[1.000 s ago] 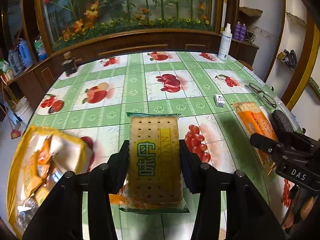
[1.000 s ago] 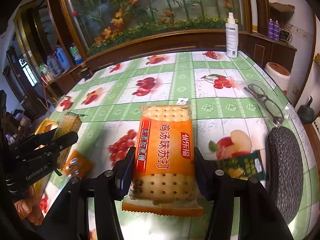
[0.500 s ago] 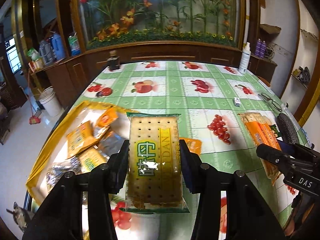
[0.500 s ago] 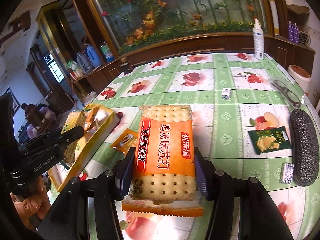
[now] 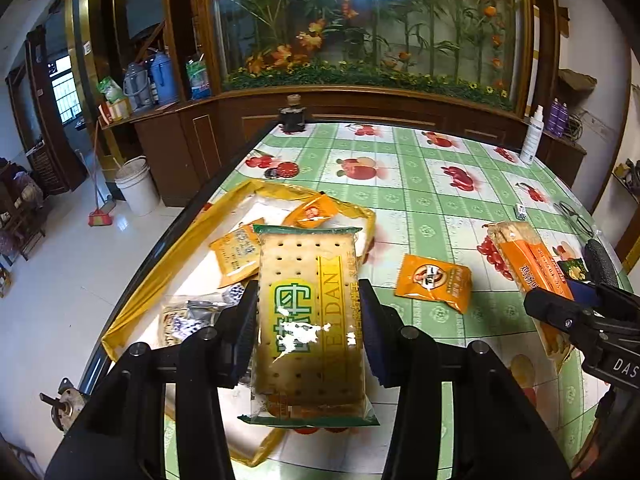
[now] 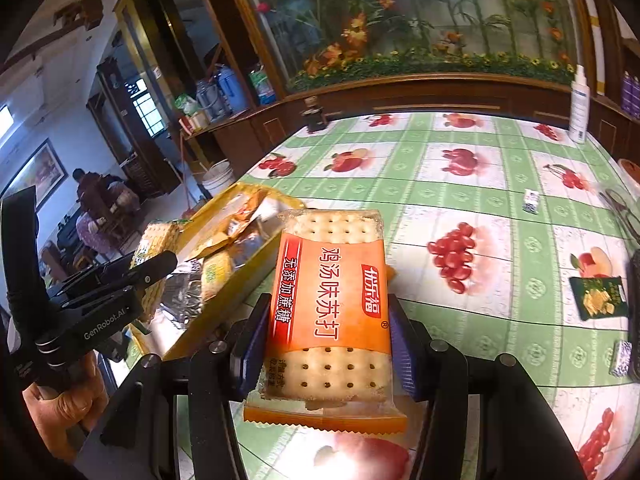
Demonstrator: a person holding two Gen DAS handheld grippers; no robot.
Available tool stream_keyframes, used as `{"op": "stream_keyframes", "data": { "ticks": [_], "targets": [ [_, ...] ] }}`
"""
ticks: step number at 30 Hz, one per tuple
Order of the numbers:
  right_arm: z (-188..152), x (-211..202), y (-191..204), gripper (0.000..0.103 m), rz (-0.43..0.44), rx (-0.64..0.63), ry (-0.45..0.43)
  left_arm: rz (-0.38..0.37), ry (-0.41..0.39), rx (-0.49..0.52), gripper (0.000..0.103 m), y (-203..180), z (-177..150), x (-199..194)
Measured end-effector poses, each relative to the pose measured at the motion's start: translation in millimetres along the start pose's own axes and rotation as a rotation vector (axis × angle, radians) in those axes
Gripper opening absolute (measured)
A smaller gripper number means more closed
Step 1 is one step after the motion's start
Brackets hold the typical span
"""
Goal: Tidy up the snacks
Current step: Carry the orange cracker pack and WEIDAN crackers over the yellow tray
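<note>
My left gripper is shut on a green-and-yellow cracker pack, held above the near part of a yellow tray that holds several small snack packets. My right gripper is shut on an orange cracker pack, hanging over the tablecloth just right of the yellow tray. Each gripper shows in the other's view: the right gripper with the orange pack, the left gripper with the green pack. An orange sachet lies loose on the cloth between them.
The tray sits at the table's left edge, with floor beyond. A small green snack pack, two small silver-wrapped pieces and glasses lie to the right. A spray bottle and a dark jar stand at the far edge.
Both grippers have swung left with their cracker packs still held. The yellow tray has come from the left margin to directly ahead of the left gripper.
</note>
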State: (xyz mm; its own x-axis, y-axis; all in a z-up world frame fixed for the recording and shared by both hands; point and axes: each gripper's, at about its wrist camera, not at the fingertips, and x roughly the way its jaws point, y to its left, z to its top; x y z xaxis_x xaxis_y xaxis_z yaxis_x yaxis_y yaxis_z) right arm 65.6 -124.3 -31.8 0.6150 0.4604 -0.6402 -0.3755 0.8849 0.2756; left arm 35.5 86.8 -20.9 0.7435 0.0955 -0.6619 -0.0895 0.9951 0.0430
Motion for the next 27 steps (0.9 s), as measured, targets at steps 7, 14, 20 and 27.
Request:
{"op": "stream_keyframes", "data": {
  "ticks": [7,14,20,27],
  "targets": [
    [9.1,12.7,24.7,0.055,0.035,-0.040,0.005,0.010,-0.009,-0.031,0.045,19.9,-2.1,-3.9],
    [17.8,21.6,41.3,0.055,0.058,-0.063,-0.001,0.035,-0.035,-0.052,0.045,36.9,-2.7,-11.2],
    [23.9,29.0,55.1,0.055,0.075,-0.084,-0.003,0.060,-0.052,-0.059,0.045,48.9,-3.6,-14.0],
    [30.1,40.5,64.3,0.055,0.088,-0.099,0.004,0.076,-0.048,-0.076,0.045,62.2,-6.0,-9.6]
  ]
}}
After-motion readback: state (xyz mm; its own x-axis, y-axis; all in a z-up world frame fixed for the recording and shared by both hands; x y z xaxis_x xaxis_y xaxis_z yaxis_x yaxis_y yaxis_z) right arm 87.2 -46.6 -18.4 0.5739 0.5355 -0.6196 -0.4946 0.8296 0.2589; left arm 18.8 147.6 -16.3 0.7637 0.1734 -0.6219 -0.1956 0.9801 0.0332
